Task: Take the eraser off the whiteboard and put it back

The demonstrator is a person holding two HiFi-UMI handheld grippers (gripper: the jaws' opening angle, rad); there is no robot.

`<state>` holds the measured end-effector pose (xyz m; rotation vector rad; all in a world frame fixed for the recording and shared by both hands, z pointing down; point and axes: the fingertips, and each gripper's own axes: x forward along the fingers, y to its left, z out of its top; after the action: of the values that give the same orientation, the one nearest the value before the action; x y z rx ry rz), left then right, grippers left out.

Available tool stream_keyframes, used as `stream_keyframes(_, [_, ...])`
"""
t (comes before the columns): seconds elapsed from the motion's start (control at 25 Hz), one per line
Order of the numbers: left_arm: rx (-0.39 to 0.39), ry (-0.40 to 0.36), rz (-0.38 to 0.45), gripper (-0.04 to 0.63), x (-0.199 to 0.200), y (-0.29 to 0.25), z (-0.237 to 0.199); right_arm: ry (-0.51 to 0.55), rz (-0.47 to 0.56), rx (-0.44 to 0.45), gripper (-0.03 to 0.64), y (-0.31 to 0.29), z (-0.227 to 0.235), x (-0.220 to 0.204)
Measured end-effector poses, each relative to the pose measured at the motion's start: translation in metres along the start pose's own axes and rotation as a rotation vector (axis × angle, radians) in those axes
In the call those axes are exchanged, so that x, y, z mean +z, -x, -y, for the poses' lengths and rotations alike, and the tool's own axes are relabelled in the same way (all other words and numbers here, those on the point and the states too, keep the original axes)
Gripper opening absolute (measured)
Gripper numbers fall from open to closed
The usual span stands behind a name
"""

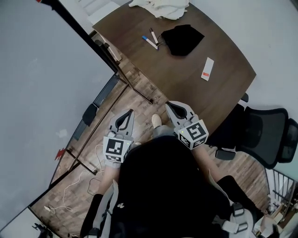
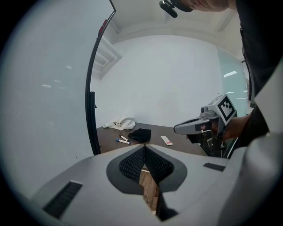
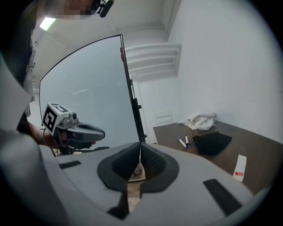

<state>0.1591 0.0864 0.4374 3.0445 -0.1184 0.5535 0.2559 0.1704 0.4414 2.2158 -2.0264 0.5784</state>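
With the left hand-held gripper [image 1: 129, 114] and right hand-held gripper [image 1: 172, 108] both pressed together on nothing beside the whiteboard [image 1: 42, 83], no step seems in hand; the eraser [image 1: 207, 69], seemingly the white, red-tipped block on the desk [image 1: 186, 88], would next need a reach with jaws opened.

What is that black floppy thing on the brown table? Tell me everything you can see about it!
The black thing looks like soft cloth, maybe a rag or a pouch; exactly what it is cannot be told. It is plain black all over, a little crumpled, with uneven, pointy edges. It lies flat on the dark wooden table, toward its far end. Two markers lie close beside it, and a crumpled white cloth lies further back, apart from it. Nothing is holding it.
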Motion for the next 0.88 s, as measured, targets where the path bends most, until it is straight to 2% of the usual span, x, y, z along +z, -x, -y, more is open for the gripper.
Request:
stream_keyframes(0.28, [0.176, 0.042, -0.015, 0.008, 0.010, -0.026, -0.022, 0.107, -0.027, 0.162, 0.015, -0.036, 0.022, 0.016])
stream_keyframes(0.4, [0.247, 0.069, -0.022, 0.008, 0.004, -0.023, -0.030, 0.112, -0.041, 0.238, 0.015, -0.051, 0.018, 0.015])
stream_keyframes(0.6, [0.350, 0.101, -0.043, 0.008, -0.013, -0.004, -0.045, 0.086, -0.067, 0.373, 0.015, -0.078, -0.008, 0.013])
stream_keyframes(0.88, [0.475, 0.172, -0.059, 0.008, -0.037, 0.044, -0.070, 0.151, -0.101, 0.522, 0.015, -0.112, -0.067, 0.011])
